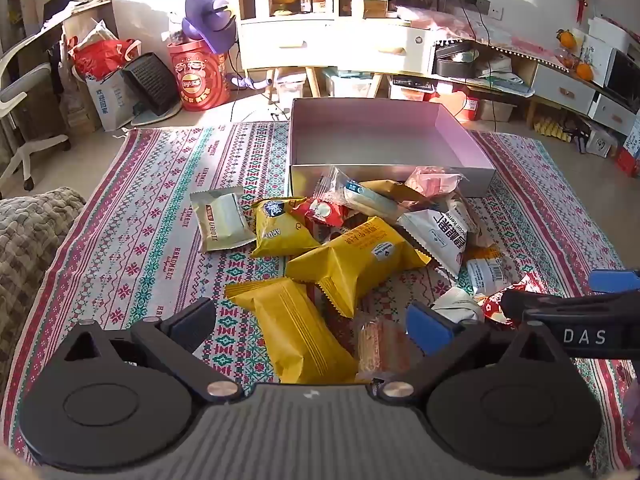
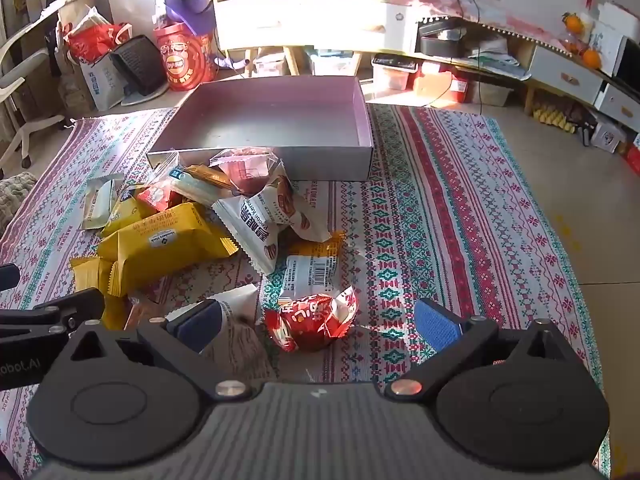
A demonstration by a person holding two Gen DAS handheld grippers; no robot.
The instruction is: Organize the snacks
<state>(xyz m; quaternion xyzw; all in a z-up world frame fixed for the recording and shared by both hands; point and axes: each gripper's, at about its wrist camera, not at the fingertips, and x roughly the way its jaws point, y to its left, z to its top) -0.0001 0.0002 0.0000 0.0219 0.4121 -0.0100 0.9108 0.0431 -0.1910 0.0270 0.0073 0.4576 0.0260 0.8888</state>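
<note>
The patterned rug [image 2: 440,208] spreads under everything I see. On it, at twelve o'clock from both my grippers, sits the grey box [image 2: 362,128], its pink-lit inner walls showing and its floor bare: not one snack lies inside. The snack pile [image 1: 360,232] is heaped on the rug against the box's near wall, some packets touching that wall.

Within the pile, the largest yellow packet [image 1: 352,260] lies near the middle, with a white packet printed in dark characters [image 1: 440,236] at its three o'clock side. A second yellow packet [image 1: 296,332] lies between the fingers of my left gripper [image 1: 312,320], which is spread wide and grips nothing; I cannot tell whether it touches the packet. A pale green packet [image 1: 222,220] lies flat at the pile's nine o'clock edge, just beside a small yellow bag [image 1: 280,228].

My right gripper [image 2: 320,320] is also spread wide, closed on nothing. A crumpled red wrapper [image 2: 312,320] sits on the rug between its fingers, slightly toward the left finger. A barcode packet [image 2: 312,276] lies just at twelve o'clock of the red wrapper.
</note>
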